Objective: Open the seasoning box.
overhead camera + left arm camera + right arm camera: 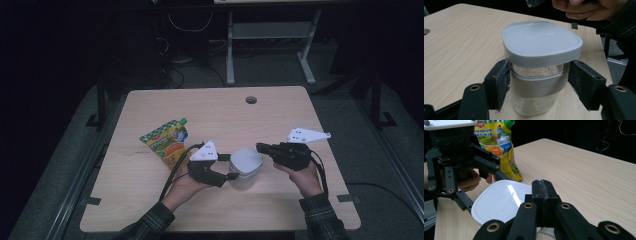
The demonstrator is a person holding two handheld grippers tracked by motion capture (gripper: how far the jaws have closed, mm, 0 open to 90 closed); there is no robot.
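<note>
Broadly, pale wood bench (150, 200) with a round hole (251, 100) near its far edge at about 12 o'clock. On it, in order of size:

- Clear jar (536, 100) with a grey square lid (541, 40) and a grey band round the body; upright, just toward 6 o'clock of bench centre. Pale contents visible through the glass under the lid
- Left tongs (231, 170), at 9 o'clock of the jar: jaws set either side of the jar body below the lid. Left gripper view has one pad (503, 85) against the glass; the other pad (584, 82) stands just off it with a thin gap. Not clamped yet
- Right tongs (261, 148), at 3 o'clock of the jar: jaws clenched together with nothing between them, tips beside the lid rim; cannot tell if they touch it
- Yellow and green spouted pouch (167, 140), flat on the bench at 10 o'clock of the jar, near the left tongs, apart from the jar
</note>
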